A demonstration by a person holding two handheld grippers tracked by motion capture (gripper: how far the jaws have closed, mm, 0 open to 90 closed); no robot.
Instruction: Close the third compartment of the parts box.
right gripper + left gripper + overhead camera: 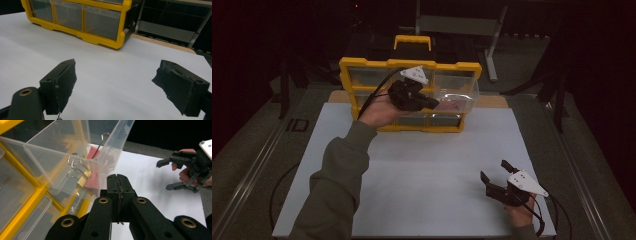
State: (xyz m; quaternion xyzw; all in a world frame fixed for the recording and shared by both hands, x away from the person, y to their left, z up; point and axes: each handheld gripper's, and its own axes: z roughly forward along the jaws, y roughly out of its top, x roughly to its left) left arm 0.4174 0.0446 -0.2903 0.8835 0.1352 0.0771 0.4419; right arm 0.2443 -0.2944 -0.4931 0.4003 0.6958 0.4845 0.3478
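The yellow organizer (362, 64) stands upright at the far edge of the white mat (412, 170), and everything here is placed from it. The left gripper (432, 103) sits right in front of the organizer's middle row, held by the left hand (379, 111) with its sleeve (334, 185) running back toward the near edge of the mat. In the left gripper view its two black jaws are pressed flat together with no gap and nothing between the pads; they stand just below and beside the lip of the clear drawer (75, 157), though whether the tips actually touch the plastic cannot be told. That drawer is pulled partway out of the organizer's front, on the right of the middle row, its long axis running from the cabinet face out toward the person, its open top facing up. Inside it lie binder clips (86, 173), one pink and one brass-coloured, with their wire handles sticking up toward the drawer's rim. Well apart from the organizer, out at the near right corner of the mat, the right gripper (494, 172) rests in the right hand (519, 212); its jaws are spread wide, hold nothing and point toward the organizer over bare mat
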